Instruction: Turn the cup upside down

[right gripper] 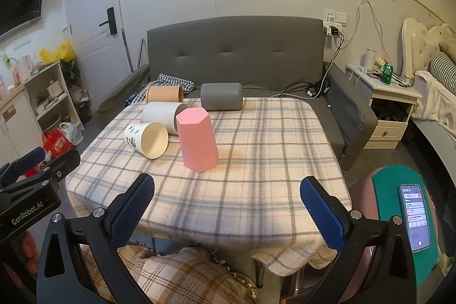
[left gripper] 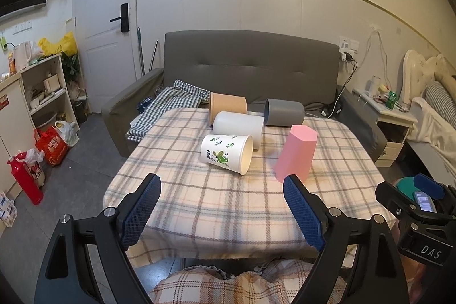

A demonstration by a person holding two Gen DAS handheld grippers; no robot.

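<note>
**Inspector:** Report the claws first, then work outward.

**Operator:** I am holding the left gripper [left gripper: 221,183] over the near edge of the table [left gripper: 228,207], its blue pads spread wide apart, gripping nothing and touching nothing. The right gripper [right gripper: 227,185] is hanging the same way, jaws wide apart and empty. From the right wrist view I am reading "GenRobot.AI" on the left unit's body; from the left wrist view I am reading "DAS" on the right unit.

**Inspector:** And the task items?

**Operator:** The pink cup [right gripper: 197,142] is standing mouth down on the plaid cloth, ahead of both claws and well apart from them. Just to its left, the printed paper cup [left gripper: 226,153] is lying on its side, leaf pattern showing, mouth facing right; its small print is too blurred to read. Behind it the white cup [left gripper: 238,127] is lying on its side, then the tan cup [left gripper: 227,104] and the grey cup [left gripper: 284,112] at the far edge, both on their sides.

**Inspector:** Surroundings?

**Operator:** A grey sofa [left gripper: 250,59] is sitting behind the table. A phone [right gripper: 415,218] is lying lit at my right, text unreadable.
</note>
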